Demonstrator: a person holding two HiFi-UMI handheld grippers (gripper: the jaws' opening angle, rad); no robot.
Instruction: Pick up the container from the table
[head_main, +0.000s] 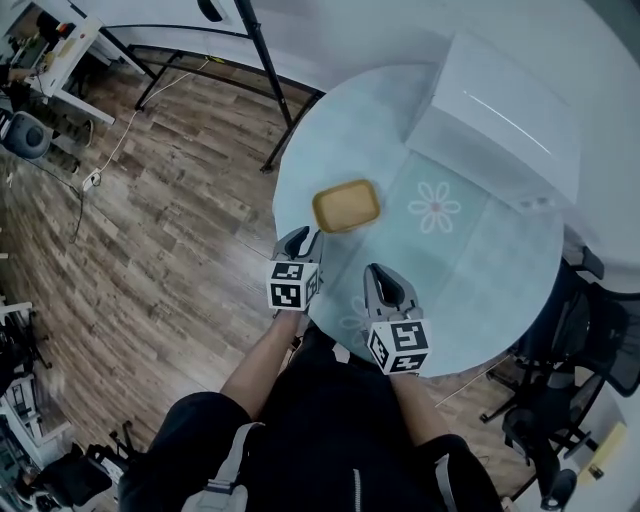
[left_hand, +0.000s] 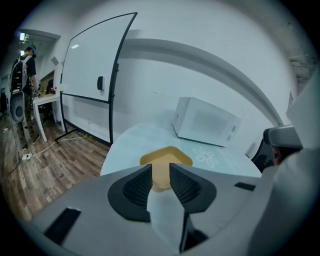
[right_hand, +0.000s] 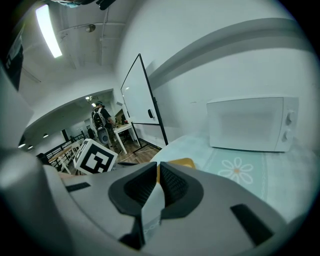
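Observation:
A shallow yellow container (head_main: 346, 205) lies on the round table (head_main: 470, 290), near its left edge. My left gripper (head_main: 303, 236) hovers just short of the container's near corner. Its jaws stand a little apart with nothing between them, and in the left gripper view (left_hand: 160, 172) the container (left_hand: 166, 156) shows through the narrow gap. My right gripper (head_main: 385, 277) hangs over the table's near side, further back and to the right. Its jaws (right_hand: 158, 175) are closed together and empty, and the container (right_hand: 182, 162) peeks just beyond them.
A white microwave (head_main: 495, 120) stands at the table's far side, behind a flower print (head_main: 435, 208) on the cloth. A whiteboard stand (head_main: 250, 40) is on the wooden floor to the left. Black office chairs (head_main: 580, 370) crowd the right edge. A person (left_hand: 22, 75) stands far off.

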